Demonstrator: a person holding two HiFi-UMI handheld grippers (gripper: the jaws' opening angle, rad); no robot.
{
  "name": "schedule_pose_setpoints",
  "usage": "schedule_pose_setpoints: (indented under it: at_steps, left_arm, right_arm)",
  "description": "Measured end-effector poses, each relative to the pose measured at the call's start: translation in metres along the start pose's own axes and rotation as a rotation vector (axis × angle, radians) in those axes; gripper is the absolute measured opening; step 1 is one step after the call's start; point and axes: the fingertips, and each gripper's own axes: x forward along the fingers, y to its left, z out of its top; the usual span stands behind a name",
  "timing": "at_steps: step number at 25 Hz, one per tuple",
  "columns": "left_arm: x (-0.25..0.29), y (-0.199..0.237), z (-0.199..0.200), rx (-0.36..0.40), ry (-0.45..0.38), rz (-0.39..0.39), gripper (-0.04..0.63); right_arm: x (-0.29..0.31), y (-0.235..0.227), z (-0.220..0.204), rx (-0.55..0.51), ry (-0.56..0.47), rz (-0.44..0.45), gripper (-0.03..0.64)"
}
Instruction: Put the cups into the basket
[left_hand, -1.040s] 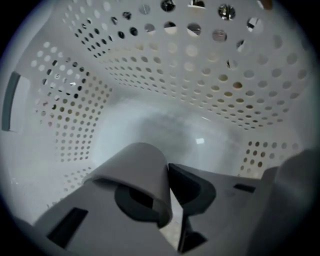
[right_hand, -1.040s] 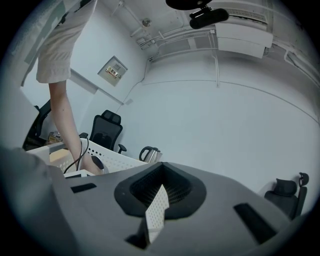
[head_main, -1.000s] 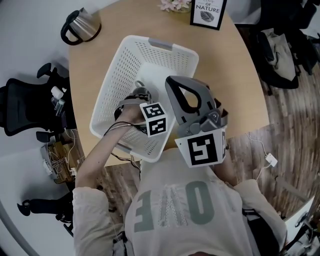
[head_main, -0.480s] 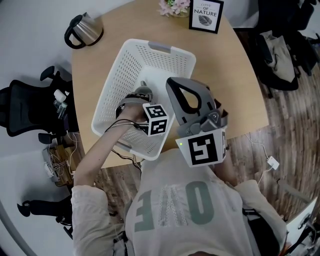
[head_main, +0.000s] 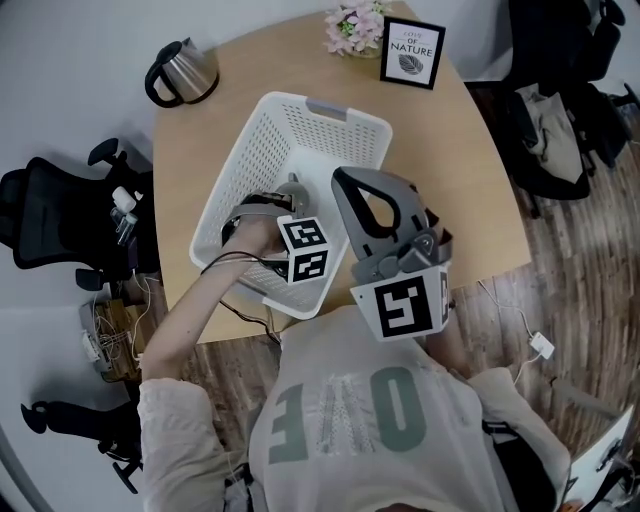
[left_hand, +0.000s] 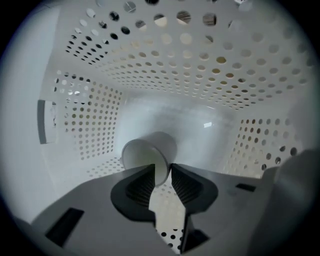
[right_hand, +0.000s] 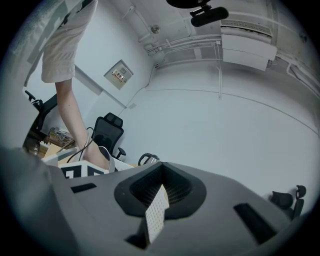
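Observation:
A white cup lies on its side on the floor of the white perforated basket. My left gripper reaches down inside the basket, its jaws shut on the cup's rim. In the head view its marker cube sits over the basket's near end, and the cup barely shows past it. My right gripper hovers above the basket's right side, level and aimed at the room. Its jaws are shut with nothing held; a sliver of basket shows below them.
The basket sits on a round wooden table. A steel kettle stands at the back left, with flowers and a framed sign at the back. An office chair is left of the table.
The head camera has shifted, so the table slides down and right in view. The left gripper stays inside the basket with the cup. The right gripper has hardly moved.

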Motion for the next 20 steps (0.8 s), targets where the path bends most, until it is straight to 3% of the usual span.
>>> schedule_pose_setpoints:
  at_steps: [5, 8, 10, 14, 17, 20]
  left_arm:
    - [-0.054, 0.026, -0.017, -0.081, -0.071, 0.123, 0.104]
    - [-0.102, 0.060, -0.030, -0.208, -0.174, 0.260, 0.103]
    - [-0.137, 0.083, -0.036, -0.330, -0.292, 0.356, 0.052]
    - [-0.205, 0.112, -0.047, -0.604, -0.551, 0.602, 0.013]
    - [-0.254, 0.114, -0.064, -0.892, -0.749, 0.828, 0.009]
    - [-0.305, 0.096, -0.075, -1.150, -1.044, 1.015, 0.009]
  right_arm:
    - [-0.007, 0.005, 0.010, -0.015, -0.017, 0.004, -0.003]
    - [-0.008, 0.007, 0.014, -0.023, -0.024, 0.008, -0.002]
    - [-0.008, 0.009, 0.016, -0.020, -0.029, 0.011, -0.002]
    - [-0.010, 0.007, 0.024, -0.021, -0.038, 0.000, -0.002]
    - [-0.015, 0.003, 0.030, 0.016, -0.064, -0.014, -0.002]
    - [-0.015, 0.001, 0.032, 0.042, -0.069, -0.030, -0.002]
